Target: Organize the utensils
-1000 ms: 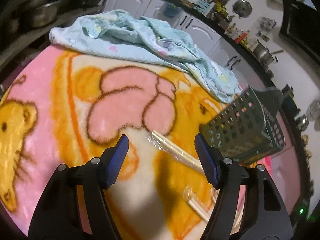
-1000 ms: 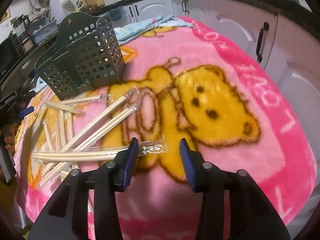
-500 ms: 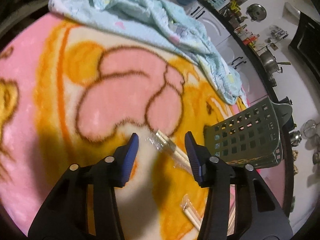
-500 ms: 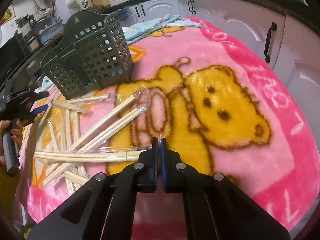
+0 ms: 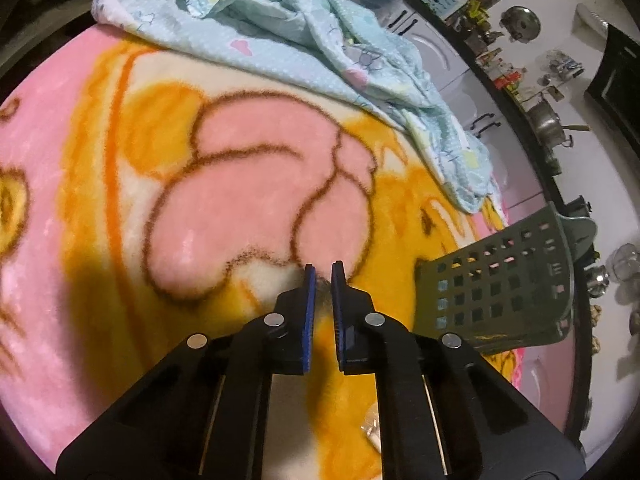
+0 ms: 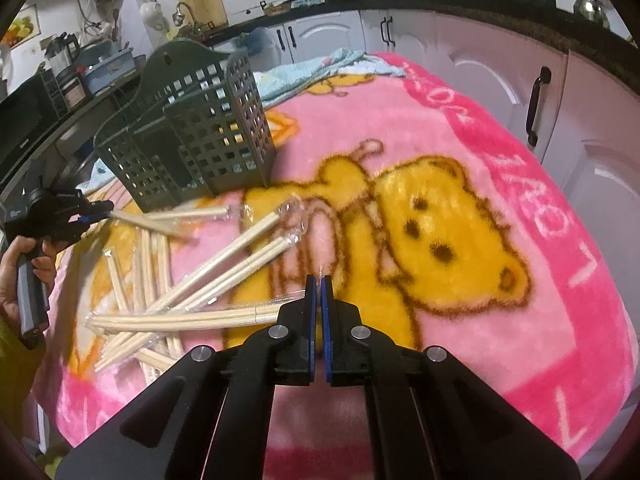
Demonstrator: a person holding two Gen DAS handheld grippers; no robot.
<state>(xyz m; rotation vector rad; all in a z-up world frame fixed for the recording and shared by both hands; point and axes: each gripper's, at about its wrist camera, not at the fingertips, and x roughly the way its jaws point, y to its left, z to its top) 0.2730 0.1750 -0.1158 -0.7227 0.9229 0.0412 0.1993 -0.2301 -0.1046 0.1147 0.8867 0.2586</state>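
Gripping wrapped chopsticks, both grippers at once.
Left gripper [image 5: 323,270] has just closed on one pair [image 6: 148,219]; right gripper [image 6: 318,280] pinches another's wrapper [image 6: 276,302]. Next: lifting each into the holder [image 6: 192,136].

We are seeing bare blanket [image 6: 460,184] lying open ahead and right; basket [image 6: 192,136] and chopsticks [image 6: 192,292] are crowding the left.
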